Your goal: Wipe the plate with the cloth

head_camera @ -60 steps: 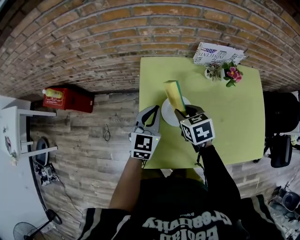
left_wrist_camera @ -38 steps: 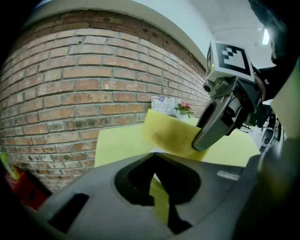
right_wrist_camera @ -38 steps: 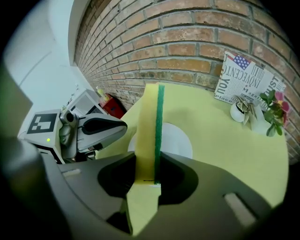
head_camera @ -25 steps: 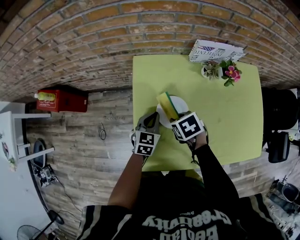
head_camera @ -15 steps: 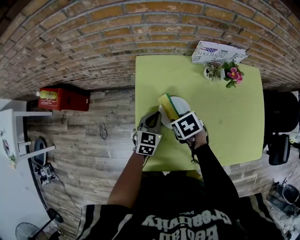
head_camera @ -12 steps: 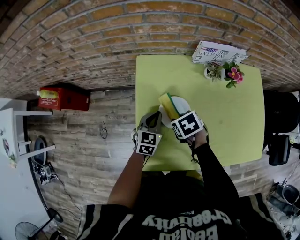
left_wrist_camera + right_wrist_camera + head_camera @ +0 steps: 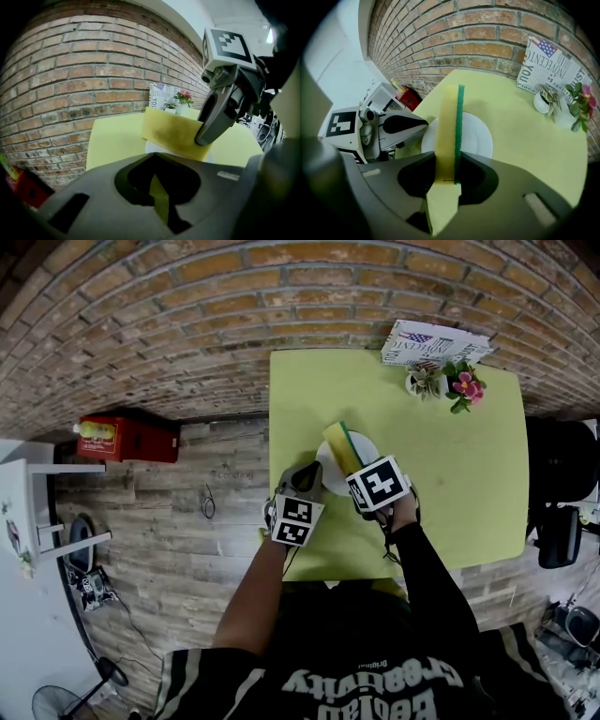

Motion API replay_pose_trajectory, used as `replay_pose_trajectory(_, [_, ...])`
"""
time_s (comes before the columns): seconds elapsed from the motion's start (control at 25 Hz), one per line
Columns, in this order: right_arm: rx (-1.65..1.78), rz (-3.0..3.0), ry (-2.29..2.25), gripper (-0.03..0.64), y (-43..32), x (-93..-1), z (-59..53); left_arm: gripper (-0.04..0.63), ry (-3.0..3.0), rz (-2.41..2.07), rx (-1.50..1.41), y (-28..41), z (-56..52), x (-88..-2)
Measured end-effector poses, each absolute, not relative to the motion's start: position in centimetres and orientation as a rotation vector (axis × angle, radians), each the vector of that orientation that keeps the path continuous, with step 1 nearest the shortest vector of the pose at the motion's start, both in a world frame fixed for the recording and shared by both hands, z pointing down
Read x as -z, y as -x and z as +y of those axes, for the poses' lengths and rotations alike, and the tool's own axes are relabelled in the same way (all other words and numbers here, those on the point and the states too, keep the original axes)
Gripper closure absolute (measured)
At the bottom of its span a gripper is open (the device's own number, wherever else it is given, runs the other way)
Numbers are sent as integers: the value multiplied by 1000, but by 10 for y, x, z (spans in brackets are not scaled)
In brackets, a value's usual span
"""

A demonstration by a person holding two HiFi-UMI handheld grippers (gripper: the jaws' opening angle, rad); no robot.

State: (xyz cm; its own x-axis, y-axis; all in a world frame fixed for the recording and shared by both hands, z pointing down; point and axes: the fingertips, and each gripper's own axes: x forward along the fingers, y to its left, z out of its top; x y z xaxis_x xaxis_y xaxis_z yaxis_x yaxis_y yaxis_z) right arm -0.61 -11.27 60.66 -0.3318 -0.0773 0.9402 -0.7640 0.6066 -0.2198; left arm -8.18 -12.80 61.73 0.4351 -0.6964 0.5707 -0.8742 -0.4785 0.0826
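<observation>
A white plate (image 7: 368, 450) sits near the left edge of a yellow-green table (image 7: 450, 427). My right gripper (image 7: 359, 472) is shut on a yellow sponge cloth with a green face (image 7: 339, 444), which stands on edge over the plate. The right gripper view shows the sponge (image 7: 451, 122) clamped upright above the plate (image 7: 476, 133). My left gripper (image 7: 307, 474) is shut, its tip at the plate's left rim; I cannot tell whether it touches. In the left gripper view the sponge (image 7: 176, 133) hangs broadside in the right gripper's fingers (image 7: 218, 117).
At the table's far edge stand a printed card (image 7: 436, 345) and a small flower pot (image 7: 441, 381), against a brick wall. On the wooden floor to the left lie a red box (image 7: 127, 439) and white furniture (image 7: 28, 493). A black chair (image 7: 562, 465) is at the right.
The right gripper has brought the sponge down and in over the plate. The left gripper has closed in on the plate's left rim. In the last half second the sponge shifted slightly right.
</observation>
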Motion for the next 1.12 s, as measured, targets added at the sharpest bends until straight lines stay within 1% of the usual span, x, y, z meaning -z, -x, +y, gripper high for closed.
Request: replay_pose_trajectory(1.12, [-869,-1719,-830,491,-66,-604,-119,589,-2336,-1329,-679,82,-126,-614])
